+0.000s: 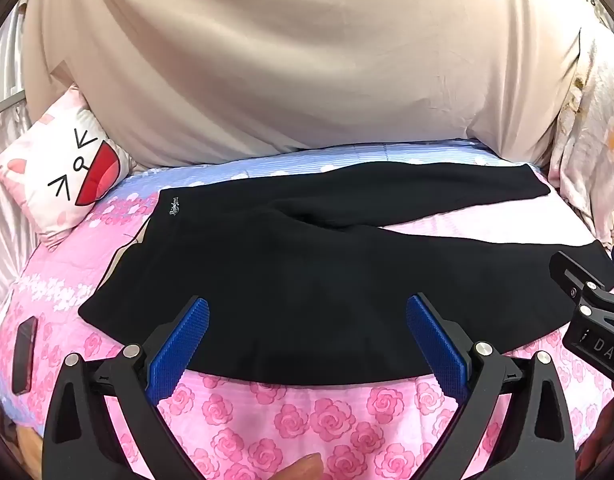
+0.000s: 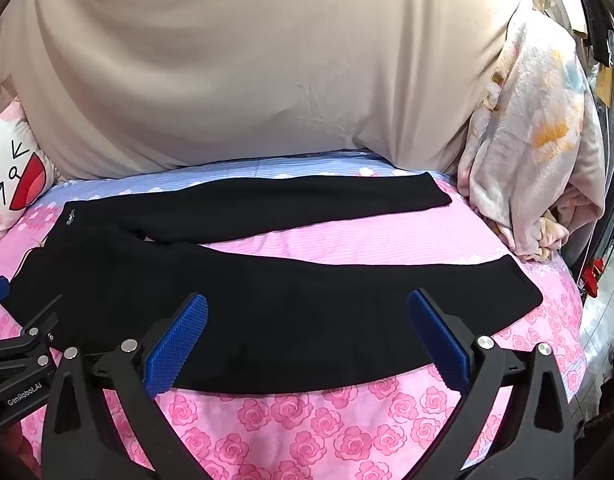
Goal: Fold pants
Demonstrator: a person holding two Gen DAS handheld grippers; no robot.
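Evidently no fold is begun: black pants (image 1: 307,280) are spread flat on the rose-print bedspread (image 1: 307,420), legs splayed, near edge under both tongs. Left tongs (image 1: 307,340) and right tongs (image 2: 307,336) are held spread, empty. That edge must be pinched next. No containers are seen.

Bright, even light; fisheye-warped, dark-vignetted edges.

Black pants (image 1: 307,280) spread flat on a pink rose-print bedspread (image 1: 307,420), legs running right, left gripper (image 1: 307,336) with blue pads wide apart over the near edge, right gripper (image 1: 595,312) at right, cartoon-face pillow (image 1: 63,172) at left
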